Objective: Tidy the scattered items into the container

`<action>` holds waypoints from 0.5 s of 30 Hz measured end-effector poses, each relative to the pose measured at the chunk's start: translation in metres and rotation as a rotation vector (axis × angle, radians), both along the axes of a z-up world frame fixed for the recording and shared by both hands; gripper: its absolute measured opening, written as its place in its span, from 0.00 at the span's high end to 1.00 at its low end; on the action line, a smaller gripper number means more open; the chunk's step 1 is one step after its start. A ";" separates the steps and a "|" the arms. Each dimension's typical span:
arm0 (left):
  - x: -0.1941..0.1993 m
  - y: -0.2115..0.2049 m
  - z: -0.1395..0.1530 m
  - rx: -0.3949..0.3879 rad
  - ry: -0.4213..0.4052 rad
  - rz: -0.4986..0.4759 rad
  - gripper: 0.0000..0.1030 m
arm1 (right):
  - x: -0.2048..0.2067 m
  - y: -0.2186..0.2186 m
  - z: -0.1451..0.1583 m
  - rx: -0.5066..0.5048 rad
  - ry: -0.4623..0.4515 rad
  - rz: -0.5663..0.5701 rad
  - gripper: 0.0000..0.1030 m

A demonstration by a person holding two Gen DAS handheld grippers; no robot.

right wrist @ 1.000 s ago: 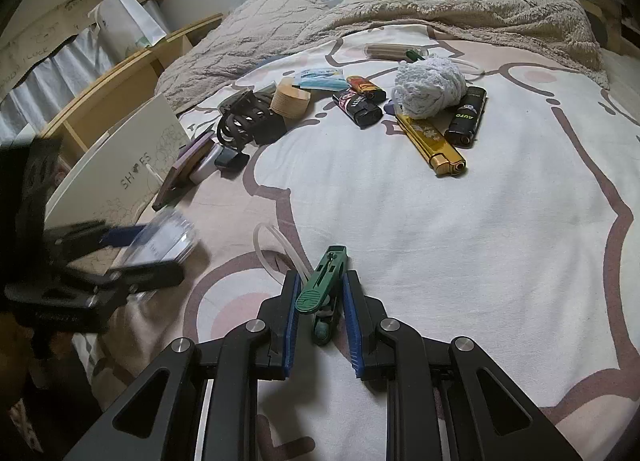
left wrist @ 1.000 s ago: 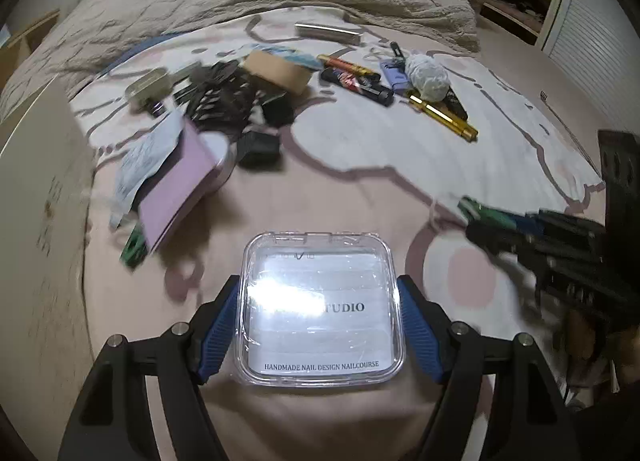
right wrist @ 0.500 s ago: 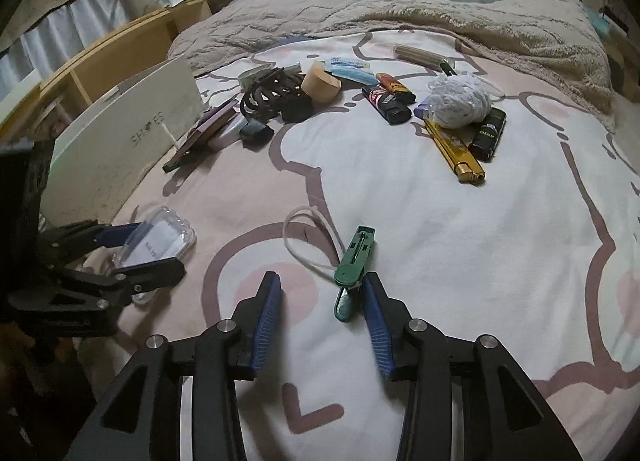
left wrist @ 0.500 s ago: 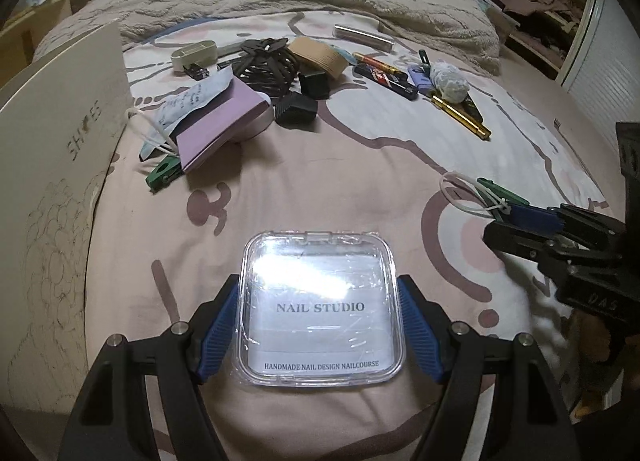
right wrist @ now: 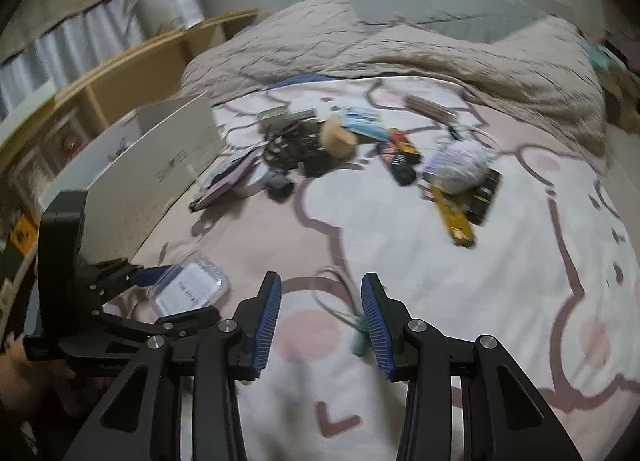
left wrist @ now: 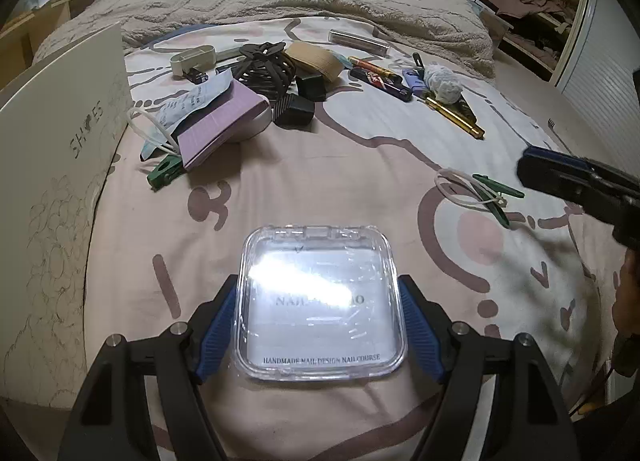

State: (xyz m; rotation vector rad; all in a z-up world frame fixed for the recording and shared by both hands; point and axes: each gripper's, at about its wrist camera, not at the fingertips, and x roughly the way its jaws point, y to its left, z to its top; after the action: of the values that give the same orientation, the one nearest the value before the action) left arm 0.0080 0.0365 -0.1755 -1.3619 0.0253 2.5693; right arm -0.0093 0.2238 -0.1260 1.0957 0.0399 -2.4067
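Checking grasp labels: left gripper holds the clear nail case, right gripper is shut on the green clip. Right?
Not quite. The left gripper does hold the clear nail case, but the right gripper is open; the green clip lies on the bed, per the left wrist view.

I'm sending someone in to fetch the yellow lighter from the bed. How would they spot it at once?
On the pink and white bedsheet, look to the far right end of the scattered clutter, below the beige blanket. Just in front of the white balled-up cloth lies the yellow lighter, long, slim and translucent gold, unlike the darker lighters beside it.

Between our left jaws a glossy clear plastic case [left wrist: 320, 305], beyond them matt printed cloth bedsheet [left wrist: 360, 165], rough knitted blanket [left wrist: 320, 5]
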 end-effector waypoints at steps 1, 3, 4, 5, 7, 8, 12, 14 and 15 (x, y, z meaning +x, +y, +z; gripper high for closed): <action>0.000 0.000 0.000 0.002 0.001 -0.001 0.26 | -0.002 -0.010 -0.004 0.025 -0.005 0.020 0.68; 0.002 -0.001 0.000 0.005 0.003 -0.005 0.26 | -0.006 -0.023 -0.012 0.063 -0.021 0.034 0.70; 0.002 -0.001 0.000 0.006 0.004 -0.006 0.26 | -0.010 -0.029 -0.018 0.087 -0.038 0.032 0.71; 0.003 -0.001 0.000 0.007 0.005 -0.006 0.26 | -0.014 -0.033 -0.022 0.105 -0.050 0.024 0.73; 0.003 -0.002 0.000 0.011 0.006 -0.008 0.26 | -0.022 -0.039 -0.032 0.149 -0.069 -0.009 0.78; 0.004 -0.003 0.000 0.014 0.006 -0.010 0.26 | -0.024 -0.040 -0.035 0.162 -0.075 -0.019 0.80; 0.004 -0.006 0.000 0.033 0.005 -0.016 0.26 | -0.028 -0.042 -0.044 0.195 -0.083 -0.032 0.96; 0.004 -0.006 0.001 0.037 0.005 -0.017 0.26 | -0.024 -0.041 -0.041 0.206 -0.062 -0.028 0.97; 0.005 -0.006 0.001 0.038 0.006 -0.019 0.26 | -0.022 -0.040 -0.038 0.205 -0.052 -0.027 0.98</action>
State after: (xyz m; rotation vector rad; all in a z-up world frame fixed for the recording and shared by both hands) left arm 0.0125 0.0300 -0.1747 -1.3338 -0.0091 2.5459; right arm -0.0313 0.1837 -0.1638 1.2564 0.2608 -2.4378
